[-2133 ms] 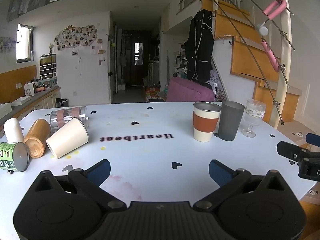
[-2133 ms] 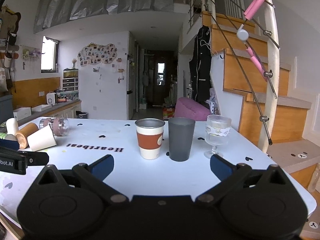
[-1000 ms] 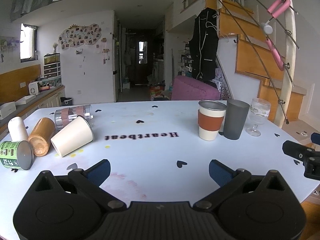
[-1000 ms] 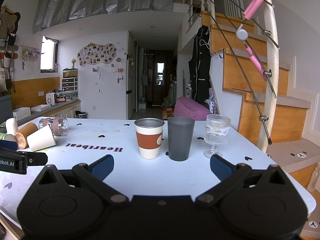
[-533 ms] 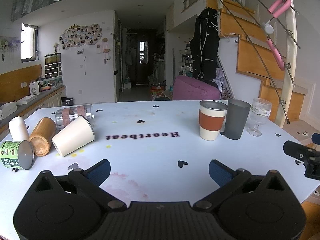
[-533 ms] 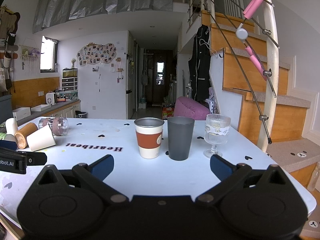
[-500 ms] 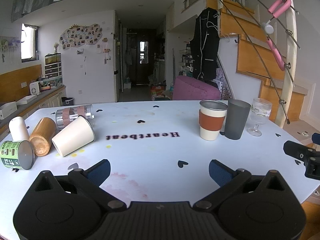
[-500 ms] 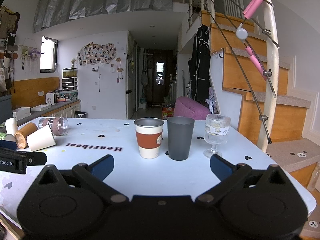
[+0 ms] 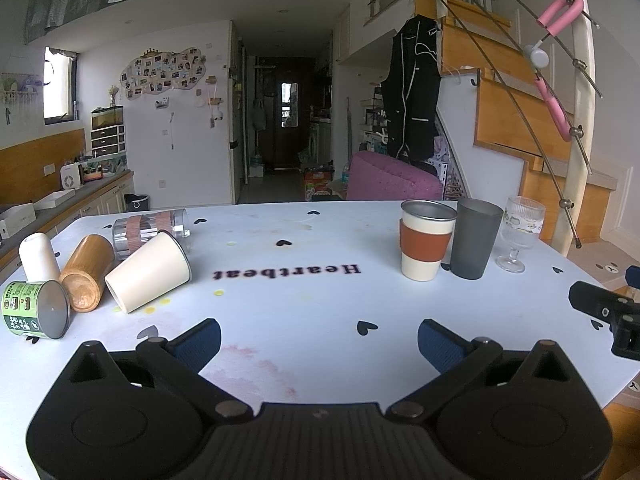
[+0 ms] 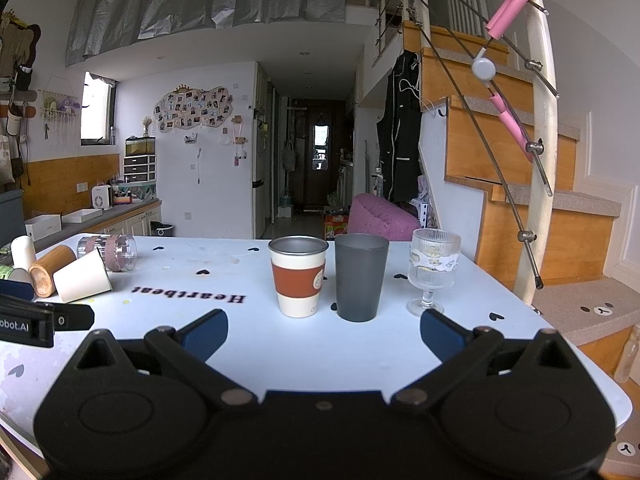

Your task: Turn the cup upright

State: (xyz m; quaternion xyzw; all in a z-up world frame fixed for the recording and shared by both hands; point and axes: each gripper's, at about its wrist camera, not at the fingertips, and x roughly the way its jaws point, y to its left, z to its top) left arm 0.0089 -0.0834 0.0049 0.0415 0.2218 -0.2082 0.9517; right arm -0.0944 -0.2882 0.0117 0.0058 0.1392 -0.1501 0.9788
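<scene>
Clearly nothing has been picked up yet: the left gripper [image 9: 319,336] and the right gripper [image 10: 324,330] both hover low over the near edge of the white surface [image 9: 304,300], jaws spread wide and empty.

The cups lying on their sides are bunched at the left: a cream cup [image 9: 149,271], its mouth pointing away toward the far side, leans against a wooden cup [image 9: 86,271], with a clear tumbler [image 9: 150,229] just behind, a green tin [image 9: 35,309] in front and a small white cup [image 9: 38,257] at the far left. On the right, a sleeved cup [image 9: 426,245], a grey cup [image 9: 476,243] and a stemmed glass [image 9: 520,232] stand upright in a tidy row, looking like finished work.

I'd guess the cream cup goes next, being nearest the left gripper and least hemmed in.
</scene>
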